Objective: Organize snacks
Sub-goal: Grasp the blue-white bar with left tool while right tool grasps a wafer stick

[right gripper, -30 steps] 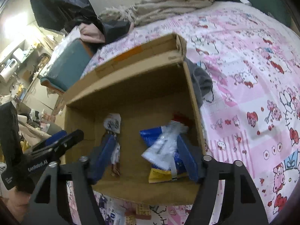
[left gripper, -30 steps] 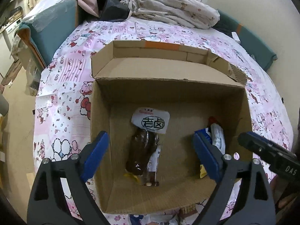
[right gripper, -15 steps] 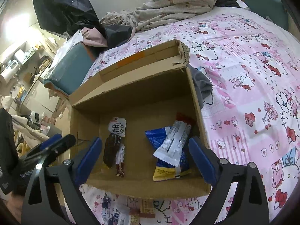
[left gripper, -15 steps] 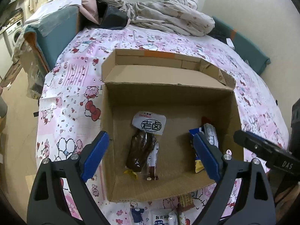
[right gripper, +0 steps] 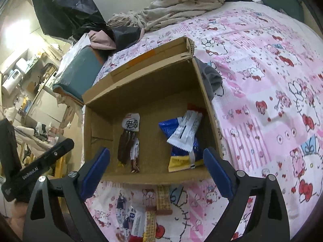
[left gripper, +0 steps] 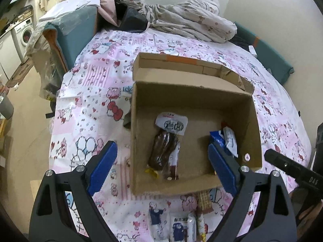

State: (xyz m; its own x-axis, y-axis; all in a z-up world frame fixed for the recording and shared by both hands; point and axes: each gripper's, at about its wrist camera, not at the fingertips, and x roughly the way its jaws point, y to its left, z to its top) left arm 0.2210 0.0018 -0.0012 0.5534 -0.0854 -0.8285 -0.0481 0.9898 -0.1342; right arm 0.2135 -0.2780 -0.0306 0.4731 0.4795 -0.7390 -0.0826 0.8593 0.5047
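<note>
Both claws stood wide with nothing between their blue pads: the left gripper (left gripper: pixel 161 168) filled the bottom of its own view, and the right gripper (right gripper: pixel 156 170) did the same in its view, each hovering above the near edge of the box. Behind them a bed with a pink cartoon-print sheet (left gripper: pixel 97 92) spread across most of both frames, with a rumpled cream floral blanket (left gripper: pixel 193 26) heaped at the top. At the centre of the sheet sat an open brown cardboard box (left gripper: pixel 256 141), its far flap folded back. Inside, left of centre, lay a clear packet of dark brown braised meat with a white label (left gripper: pixel 164 147); at the right wall a blue and yellow snack bag (right gripper: pixel 181 153) lay under a white sachet (right gripper: pixel 186 130). Outside the box, at the bottom centre of both frames, several small loose snack packets (right gripper: pixel 149 213) lay on the sheet.
</note>
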